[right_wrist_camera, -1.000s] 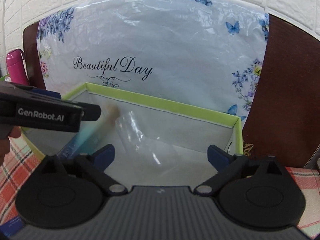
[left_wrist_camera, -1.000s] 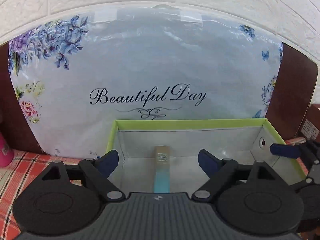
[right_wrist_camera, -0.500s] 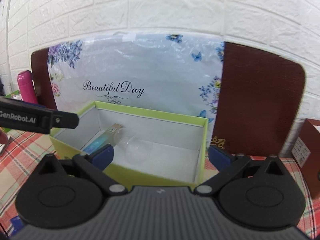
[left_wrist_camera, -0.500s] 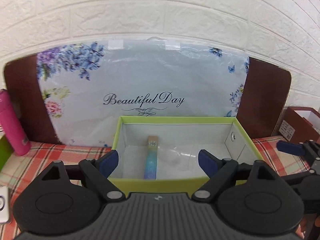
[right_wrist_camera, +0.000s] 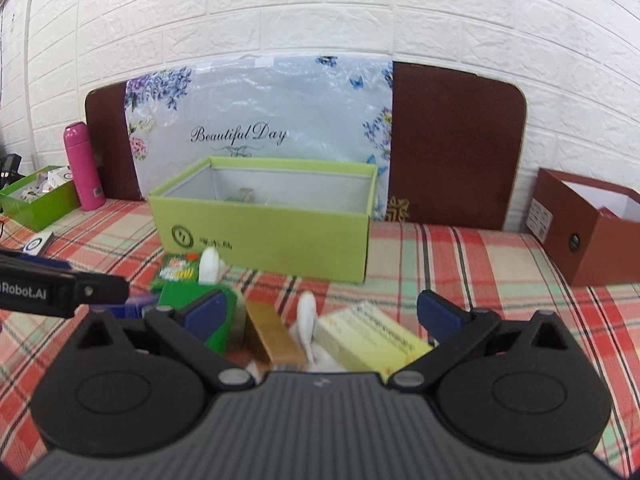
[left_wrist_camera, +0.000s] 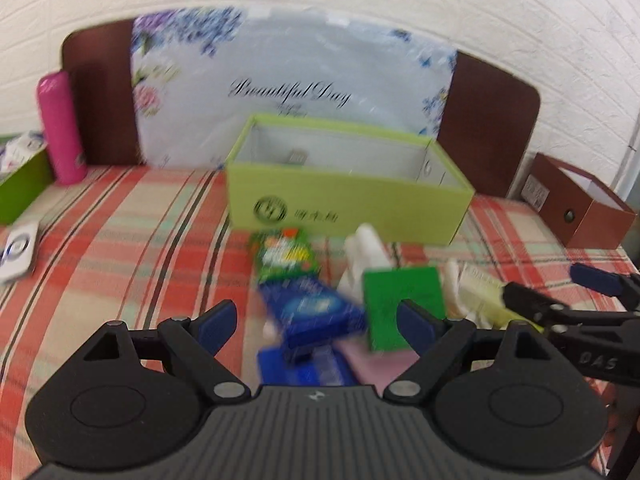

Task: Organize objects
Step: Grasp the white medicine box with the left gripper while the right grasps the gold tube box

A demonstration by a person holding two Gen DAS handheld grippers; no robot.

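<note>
A lime-green open box [left_wrist_camera: 344, 196] [right_wrist_camera: 264, 228] stands on the checked cloth by the floral bag; a slim tube's end [left_wrist_camera: 297, 157] shows inside. In front of it lies a heap: a green snack packet [left_wrist_camera: 286, 256], a blue packet [left_wrist_camera: 316, 312], a green box [left_wrist_camera: 404, 300] [right_wrist_camera: 188, 304], a white object [left_wrist_camera: 366, 252], a pale yellow box [right_wrist_camera: 372, 340] and a gold bar [right_wrist_camera: 272, 336]. My left gripper [left_wrist_camera: 316, 322] hangs open above the blue packet. My right gripper [right_wrist_camera: 320, 312] hangs open above the gold bar and yellow box. Neither holds anything.
A pink bottle [right_wrist_camera: 82, 166] and a green tray [right_wrist_camera: 36, 200] of small items stand at the left. A brown open box [right_wrist_camera: 588, 228] sits at the right. A brown headboard [right_wrist_camera: 456, 144] and white brick wall close the back. A white card [left_wrist_camera: 16, 250] lies far left.
Both grippers have pulled back and away from the lime-green box, so the heap of items in front of it has come into view. The tube stays inside the box.
</note>
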